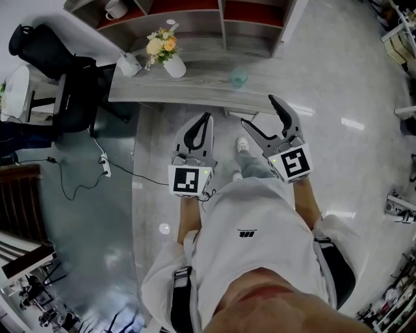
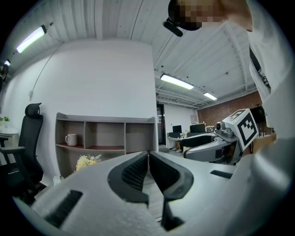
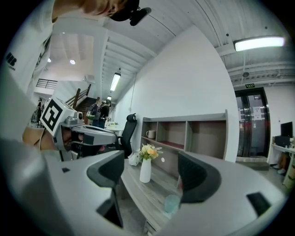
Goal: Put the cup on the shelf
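A translucent teal cup (image 1: 239,77) (image 3: 172,203) stands near the front edge of the grey wooden table (image 1: 201,88). Behind the table is an open wooden shelf (image 1: 195,16) (image 2: 106,138) (image 3: 184,136), with a white mug (image 1: 117,8) (image 2: 71,139) (image 3: 150,134) in its left compartment. My right gripper (image 1: 260,112) (image 3: 151,162) is open and empty, short of the table and in line with the cup. My left gripper (image 1: 207,118) (image 2: 148,155) is shut on nothing and hangs in front of the table's edge, to the left of the right one.
A white vase of flowers (image 1: 170,57) (image 3: 145,168) and a small white object (image 1: 128,64) sit on the table's left part. A black office chair (image 1: 58,71) stands at the left, with a cable and power strip (image 1: 104,166) on the floor. The person's shoe (image 1: 242,144) is below the table.
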Demonstrator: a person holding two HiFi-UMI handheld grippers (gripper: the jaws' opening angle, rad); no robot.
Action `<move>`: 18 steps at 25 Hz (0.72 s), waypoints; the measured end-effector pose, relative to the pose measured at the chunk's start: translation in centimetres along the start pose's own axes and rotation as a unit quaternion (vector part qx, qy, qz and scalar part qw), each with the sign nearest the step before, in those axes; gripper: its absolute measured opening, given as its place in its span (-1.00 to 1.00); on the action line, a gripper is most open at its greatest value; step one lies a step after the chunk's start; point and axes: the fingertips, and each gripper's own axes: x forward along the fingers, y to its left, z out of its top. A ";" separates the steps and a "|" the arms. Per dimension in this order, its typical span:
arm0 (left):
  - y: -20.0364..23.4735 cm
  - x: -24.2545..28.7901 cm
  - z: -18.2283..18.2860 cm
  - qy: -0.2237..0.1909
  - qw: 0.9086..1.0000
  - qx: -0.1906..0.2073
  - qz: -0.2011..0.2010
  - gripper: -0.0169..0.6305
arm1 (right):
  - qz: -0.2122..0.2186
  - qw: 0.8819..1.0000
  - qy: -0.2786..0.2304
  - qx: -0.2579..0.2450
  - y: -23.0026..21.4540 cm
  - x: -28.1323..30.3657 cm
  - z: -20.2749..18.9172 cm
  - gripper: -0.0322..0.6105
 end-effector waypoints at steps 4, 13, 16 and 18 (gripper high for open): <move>1.0 2.1 0.0 0.002 1.000 0.000 0.001 -0.84 | 0.004 1.000 0.001 -0.001 -1.7 1.6 -0.1 0.21; 2.6 6.6 -0.5 0.011 1.000 -0.004 0.008 -0.84 | 0.011 1.000 0.010 0.005 -5.3 4.6 -1.3 0.21; 3.2 8.0 -0.9 0.011 1.000 -0.005 0.010 -0.84 | 0.014 1.000 0.011 0.007 -6.3 5.6 -1.7 0.21; 3.5 8.9 -1.2 0.013 1.000 -0.006 0.010 -0.84 | 0.015 1.000 0.012 0.011 -7.1 6.2 -2.1 0.21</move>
